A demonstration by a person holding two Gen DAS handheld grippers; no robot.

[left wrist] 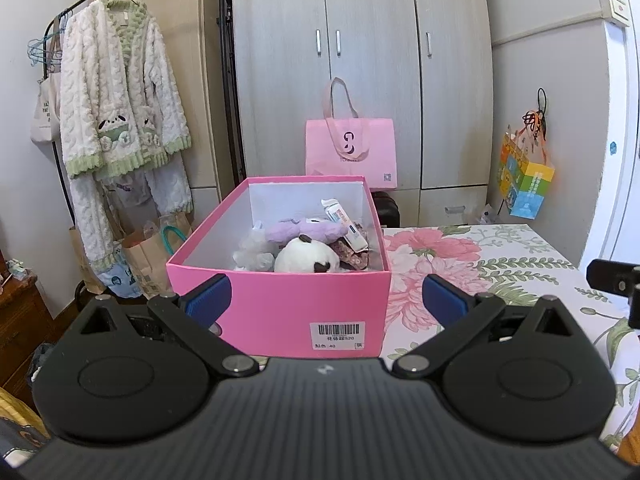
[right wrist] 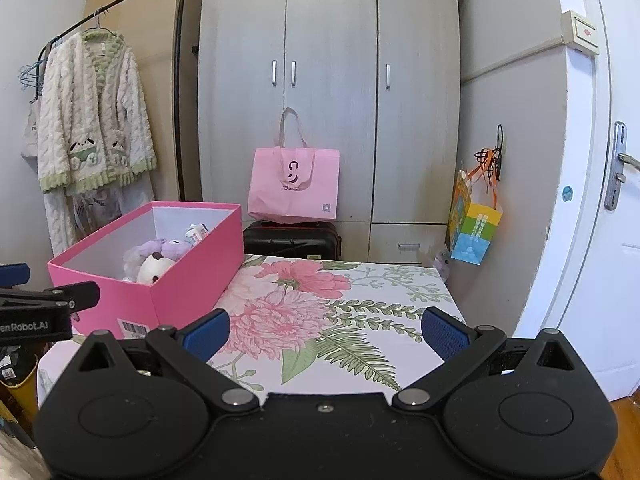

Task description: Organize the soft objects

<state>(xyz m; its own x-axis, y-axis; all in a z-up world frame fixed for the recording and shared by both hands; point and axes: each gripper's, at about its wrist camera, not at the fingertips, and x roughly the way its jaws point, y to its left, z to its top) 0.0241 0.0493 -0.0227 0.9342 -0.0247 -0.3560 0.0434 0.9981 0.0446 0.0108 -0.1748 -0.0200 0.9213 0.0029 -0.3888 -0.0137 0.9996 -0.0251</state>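
A pink cardboard box (left wrist: 280,308) stands on the flowered tablecloth (left wrist: 500,264), open at the top. Inside lie a white plush with dark ears (left wrist: 306,260), a purple plush (left wrist: 304,230), a small patterned cloth (left wrist: 354,252) and a white packet (left wrist: 344,224). My left gripper (left wrist: 326,296) is open, its blue pads straddling the box's near end, holding nothing. In the right wrist view the box (right wrist: 168,280) sits at the left, and my right gripper (right wrist: 326,330) hovers open over the bare cloth (right wrist: 360,292) beside it, with nothing between its fingers.
A grey wardrobe (right wrist: 332,80) fills the back, with a pink tote bag (right wrist: 294,184) on a black suitcase (right wrist: 292,240) before it. A fluffy robe (left wrist: 120,96) hangs on a rack at left. A colourful paper bag (right wrist: 474,220) hangs right, near a white door (right wrist: 600,200).
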